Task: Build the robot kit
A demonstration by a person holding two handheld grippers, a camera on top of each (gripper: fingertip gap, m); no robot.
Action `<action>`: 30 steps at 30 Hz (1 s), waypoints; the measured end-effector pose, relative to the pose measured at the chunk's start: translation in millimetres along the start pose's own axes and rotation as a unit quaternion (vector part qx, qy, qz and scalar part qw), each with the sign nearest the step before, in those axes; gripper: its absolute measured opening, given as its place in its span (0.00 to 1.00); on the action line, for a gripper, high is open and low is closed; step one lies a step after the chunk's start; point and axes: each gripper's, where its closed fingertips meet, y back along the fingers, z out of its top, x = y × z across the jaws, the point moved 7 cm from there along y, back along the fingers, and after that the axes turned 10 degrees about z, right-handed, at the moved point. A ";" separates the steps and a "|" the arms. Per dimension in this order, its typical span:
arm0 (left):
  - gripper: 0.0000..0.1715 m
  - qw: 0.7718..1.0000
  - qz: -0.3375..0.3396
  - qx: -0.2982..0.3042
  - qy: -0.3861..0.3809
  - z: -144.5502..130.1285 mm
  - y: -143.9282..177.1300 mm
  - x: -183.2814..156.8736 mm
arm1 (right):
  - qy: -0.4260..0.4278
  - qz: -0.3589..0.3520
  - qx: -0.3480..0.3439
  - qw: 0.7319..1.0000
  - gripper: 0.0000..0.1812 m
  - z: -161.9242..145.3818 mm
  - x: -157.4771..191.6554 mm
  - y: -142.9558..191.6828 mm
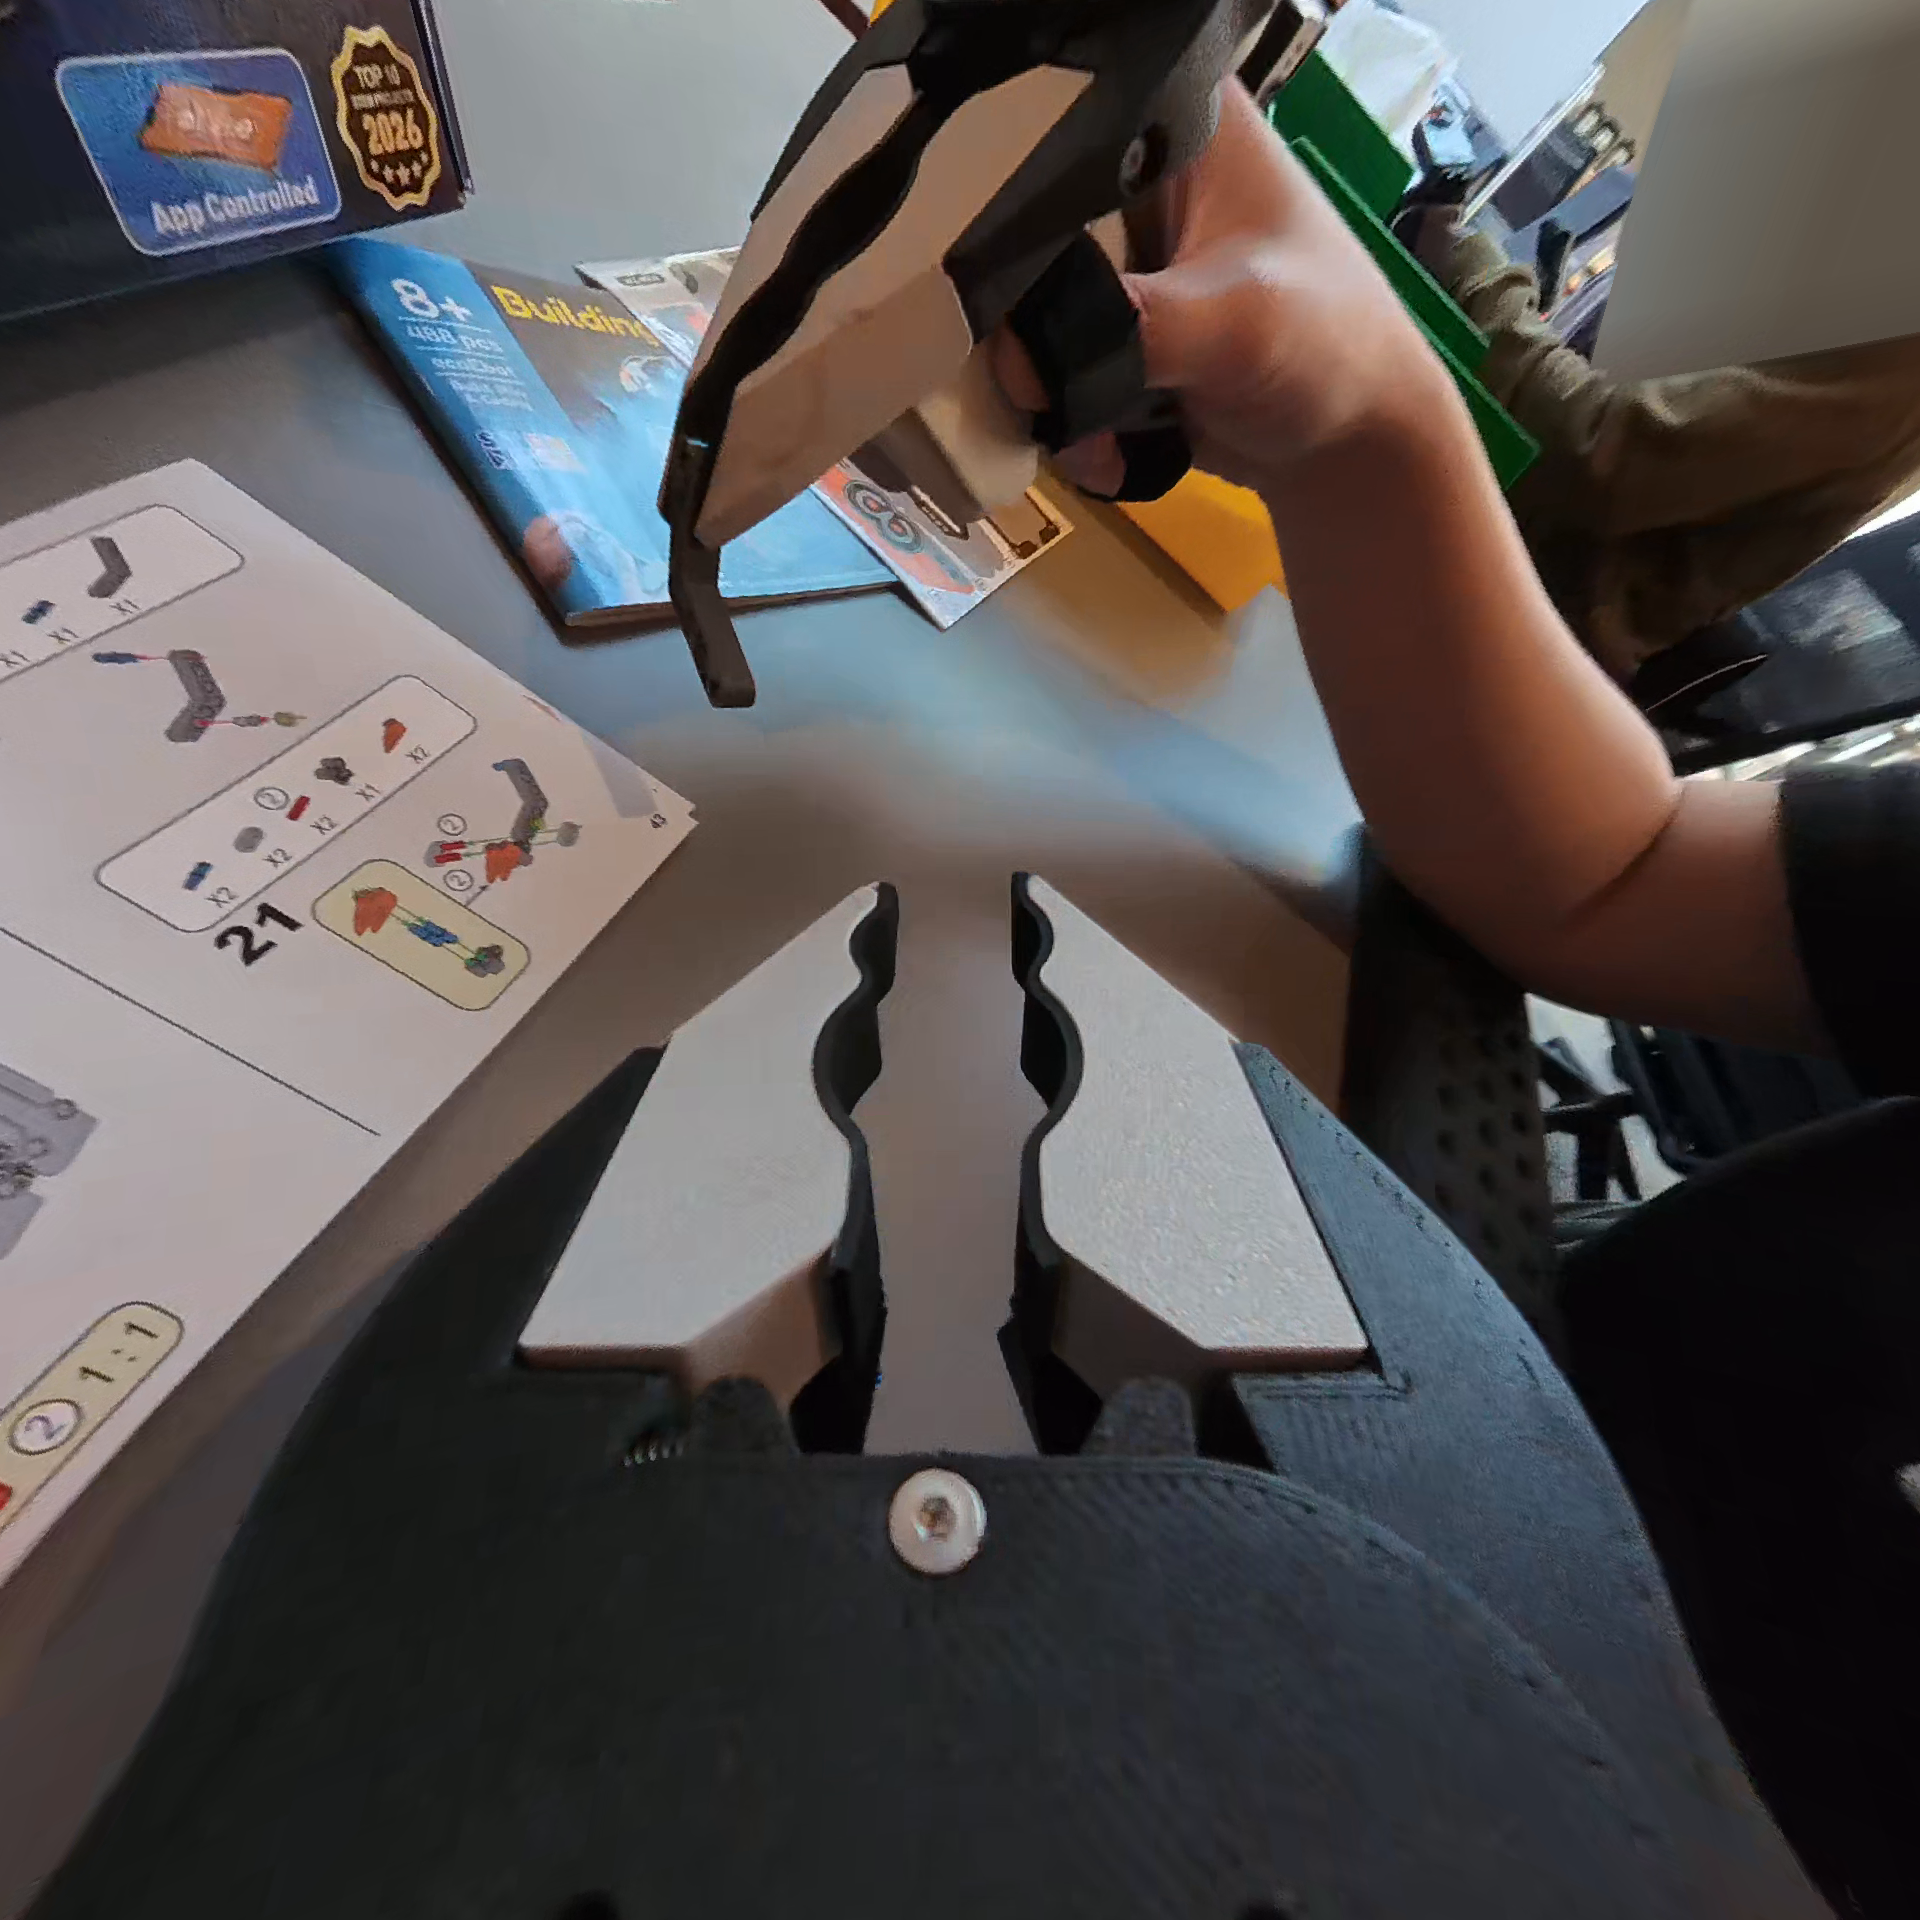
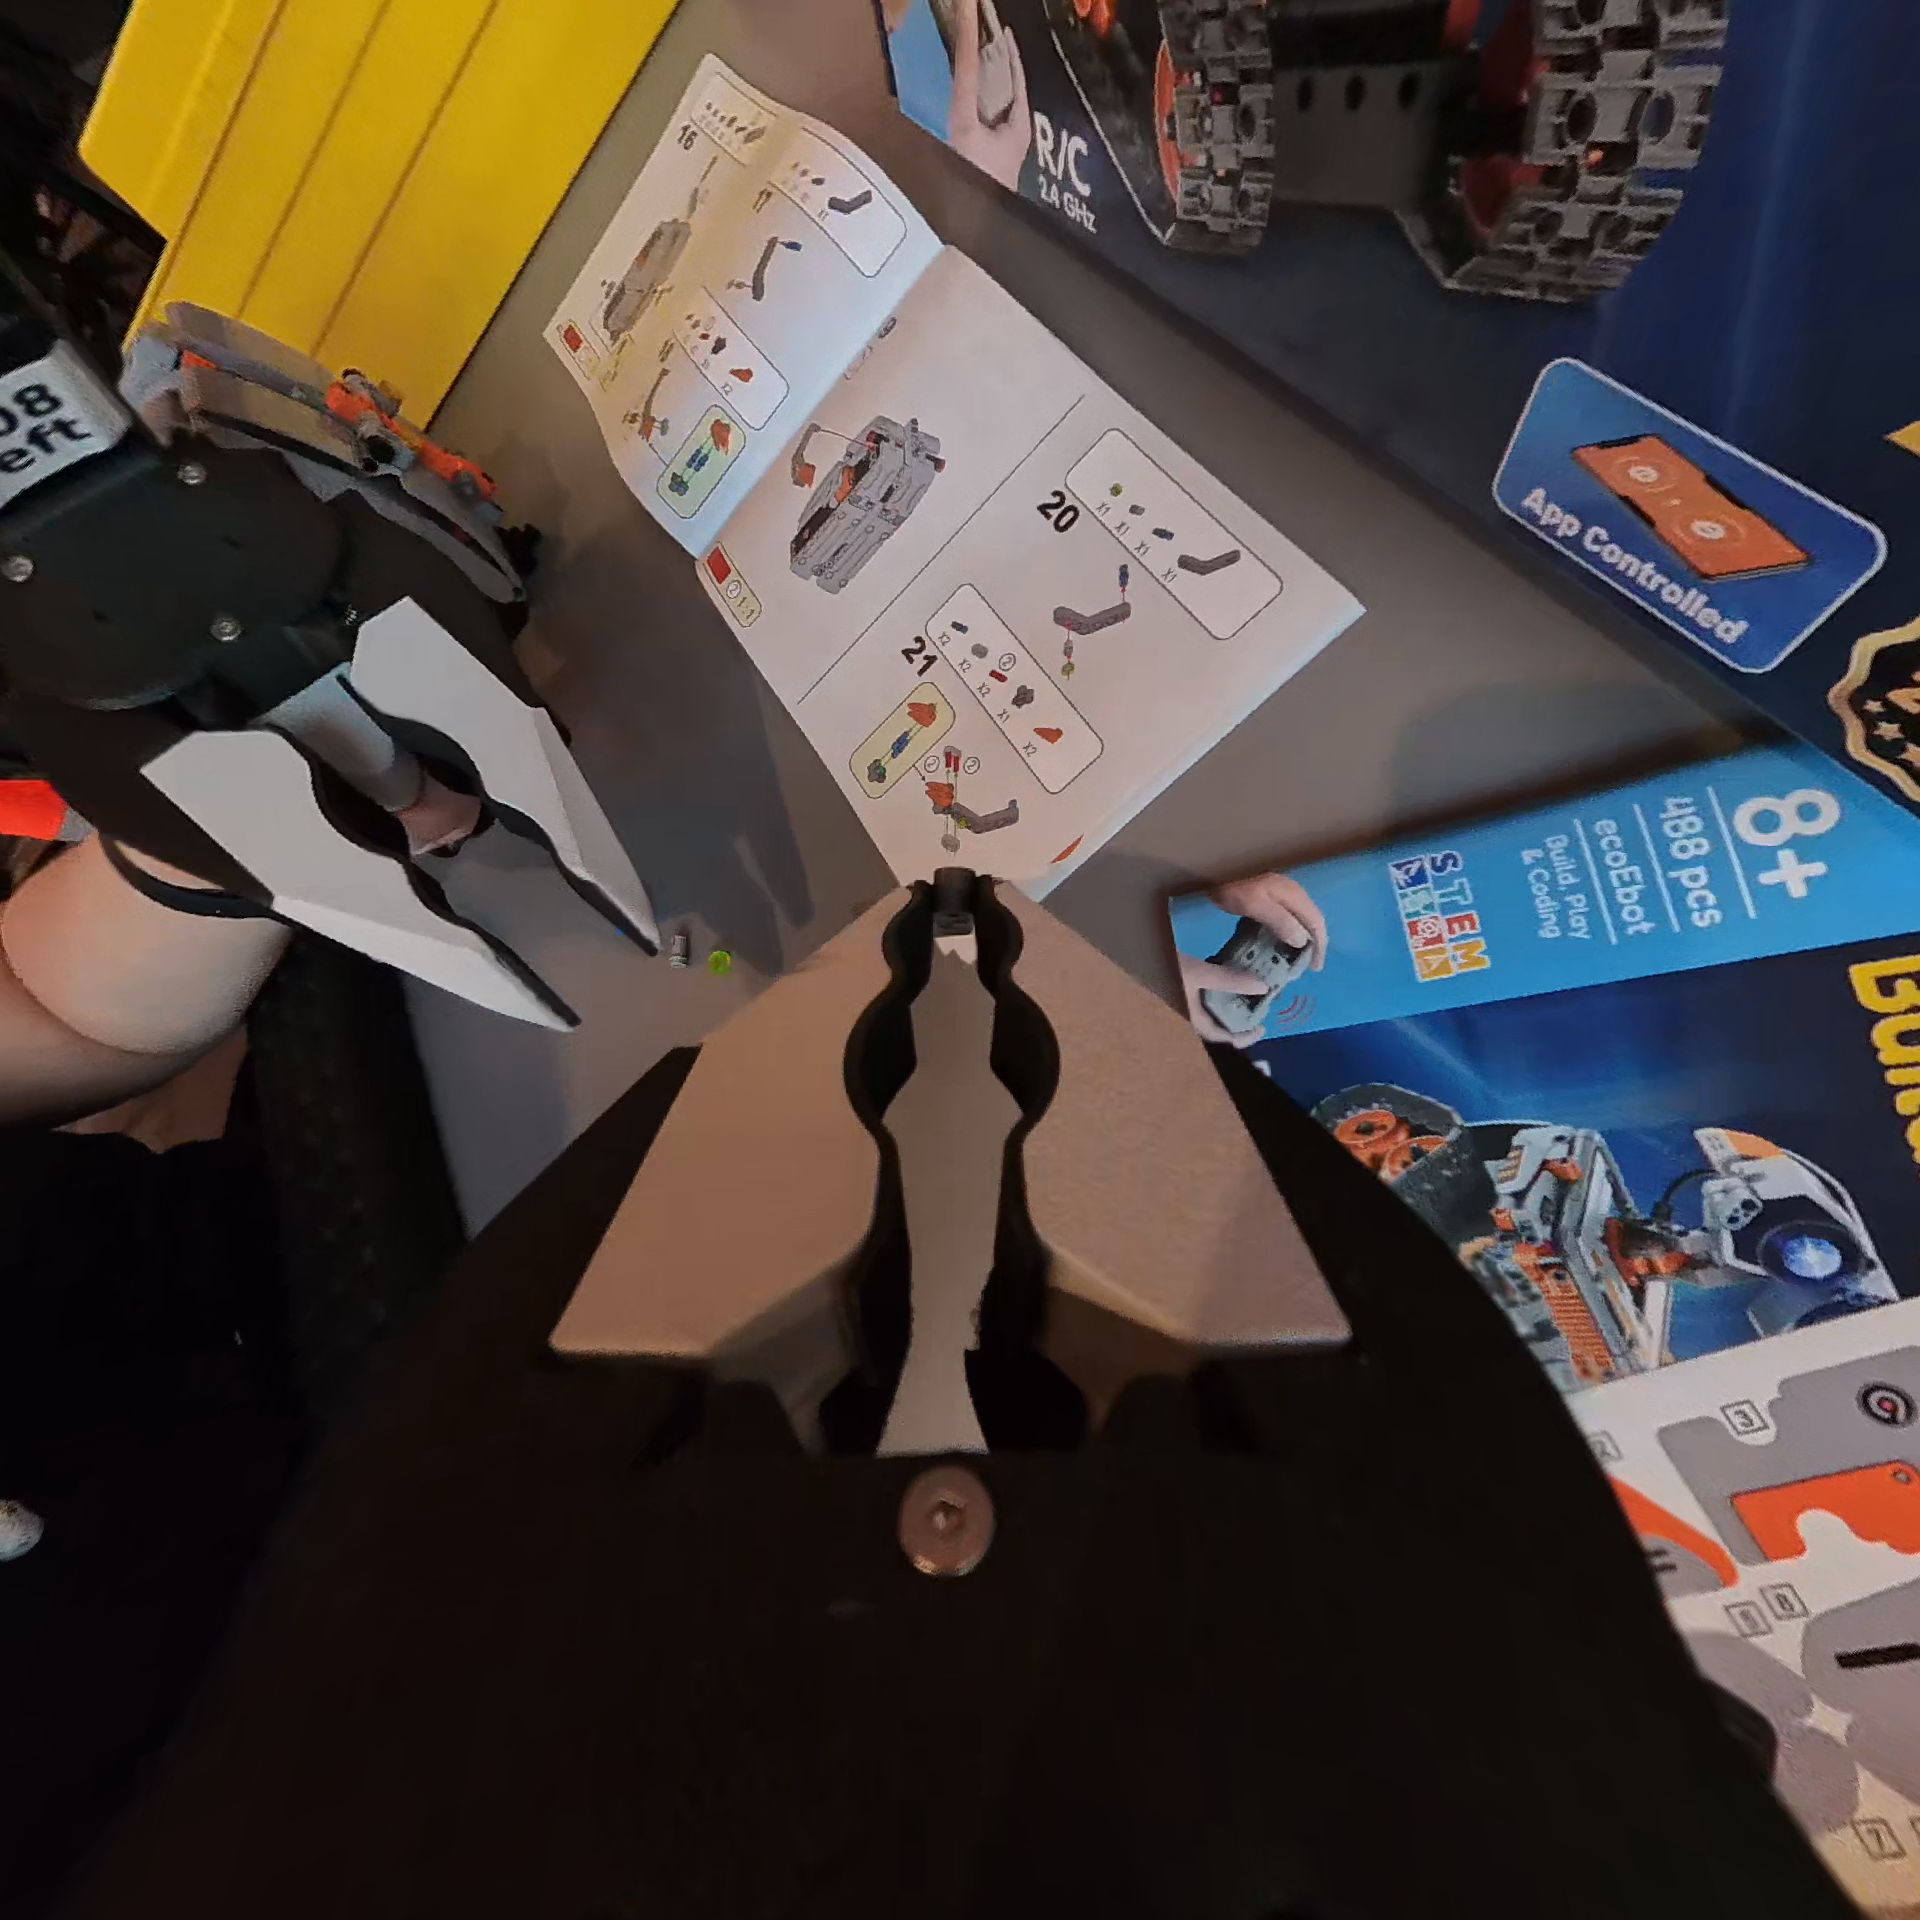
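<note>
My right gripper (image 2: 954, 902) is shut on a small dark grey beam (image 2: 954, 896) at its tips. In the left wrist view this gripper (image 1: 698, 494) hangs above the table, and the beam (image 1: 717, 623) points down from its tips. My left gripper (image 1: 954, 891) is open and empty, low over the grey table (image 1: 935, 769). In the right wrist view it (image 2: 613, 982) shows at the left, jaws apart. A small grey pin (image 2: 678, 951) and a green piece (image 2: 719, 961) lie on the table just beyond its tips.
An open instruction booklet (image 1: 260, 831) (image 2: 935, 499) lies flat. A dark blue toy box (image 1: 208, 135) (image 2: 1558, 260), a blue manual (image 1: 561, 436) (image 2: 1610, 1039) and a sticker sheet (image 2: 1787, 1538) lie around it. A part-built grey and orange model (image 2: 332, 436) stands by a yellow box (image 2: 343, 156). About 9 centimeters separates my left fingertips from my right.
</note>
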 end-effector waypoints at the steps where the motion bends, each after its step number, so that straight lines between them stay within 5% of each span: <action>1: 0.12 1.000 0.011 -0.001 -0.016 0.3 -0.3 -0.8 | 0.002 -0.012 0.004 1.000 0.04 0.5 3.5 0.5; 7: 0.10 0.997 0.038 -0.024 -0.067 6.9 9.7 -13.6 | 0.056 -0.074 -0.010 0.996 0.04 -12.7 30.0 1.6; 14: 0.07 0.998 0.000 -0.045 -0.034 15.6 31.5 -17.8 | -0.001 -0.026 -0.054 0.998 0.04 -83.9 38.5 -22.0; 30: 0.04 0.998 0.041 -0.027 -0.032 10.5 28.8 -9.6 | 0.071 -0.010 -0.015 0.997 0.09 -80.9 35.7 -46.1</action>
